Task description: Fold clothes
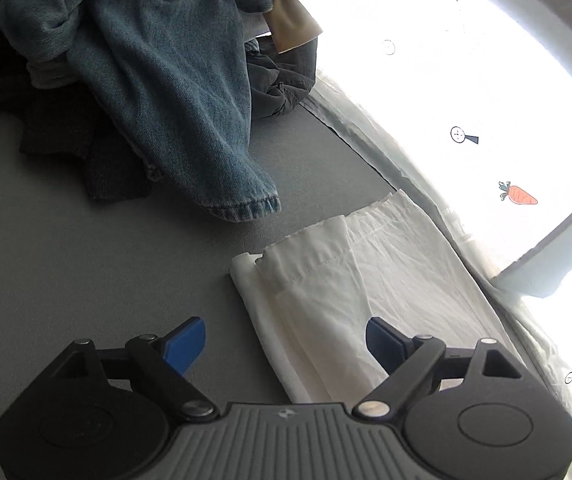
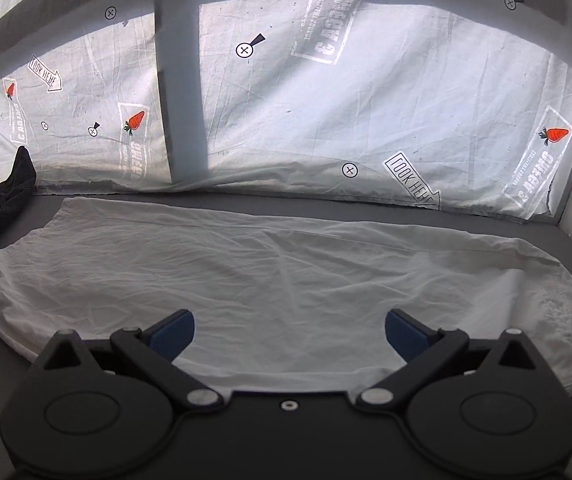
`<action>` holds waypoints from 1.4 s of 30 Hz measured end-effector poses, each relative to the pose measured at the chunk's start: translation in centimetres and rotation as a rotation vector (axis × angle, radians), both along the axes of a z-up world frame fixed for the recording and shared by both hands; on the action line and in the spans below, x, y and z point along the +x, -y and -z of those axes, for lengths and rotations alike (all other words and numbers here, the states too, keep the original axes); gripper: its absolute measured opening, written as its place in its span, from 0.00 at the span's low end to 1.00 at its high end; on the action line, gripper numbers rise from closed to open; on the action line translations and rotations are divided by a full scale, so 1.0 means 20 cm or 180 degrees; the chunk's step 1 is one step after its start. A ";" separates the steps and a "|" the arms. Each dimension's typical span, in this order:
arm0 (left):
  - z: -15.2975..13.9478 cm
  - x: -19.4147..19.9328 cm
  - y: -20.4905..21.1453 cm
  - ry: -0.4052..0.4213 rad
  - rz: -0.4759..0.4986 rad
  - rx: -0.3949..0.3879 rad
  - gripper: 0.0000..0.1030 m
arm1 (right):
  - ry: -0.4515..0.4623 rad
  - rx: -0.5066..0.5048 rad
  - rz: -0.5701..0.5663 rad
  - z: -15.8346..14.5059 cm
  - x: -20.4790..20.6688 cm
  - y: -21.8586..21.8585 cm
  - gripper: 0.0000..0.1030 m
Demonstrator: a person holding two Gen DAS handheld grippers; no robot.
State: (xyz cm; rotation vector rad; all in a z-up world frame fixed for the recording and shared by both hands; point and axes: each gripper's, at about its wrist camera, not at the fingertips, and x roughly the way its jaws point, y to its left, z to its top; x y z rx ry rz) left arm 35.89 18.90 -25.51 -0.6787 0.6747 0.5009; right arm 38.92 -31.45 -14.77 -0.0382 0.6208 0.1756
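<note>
— Where is the light coming from?
— It is pouring through the printed curtain (image 2: 325, 120), blowing my left view out white.
— And the edges?
— They are bending and darkening; the table (image 1: 66, 260) is sitting dim.

Left gripper (image 1: 286, 344): jaws spread wide, nothing between the blue pads, angled downward above the white garment (image 1: 365, 280). Right gripper (image 2: 289, 336): jaws likewise wide, empty, above the same garment
</note>
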 end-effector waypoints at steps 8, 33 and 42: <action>0.07 0.11 0.02 -0.0307 -0.0034 0.0280 0.89 | -0.0787 0.0019 0.0408 0.41 0.14 0.04 1.00; -0.36 0.21 0.41 0.0800 0.0943 0.0236 0.03 | -0.0171 -0.0048 0.0447 0.58 -0.04 0.04 1.00; 0.07 0.40 0.99 -0.0142 0.2103 -0.0208 0.05 | -0.0155 -0.0036 0.0442 0.58 -0.05 0.03 1.00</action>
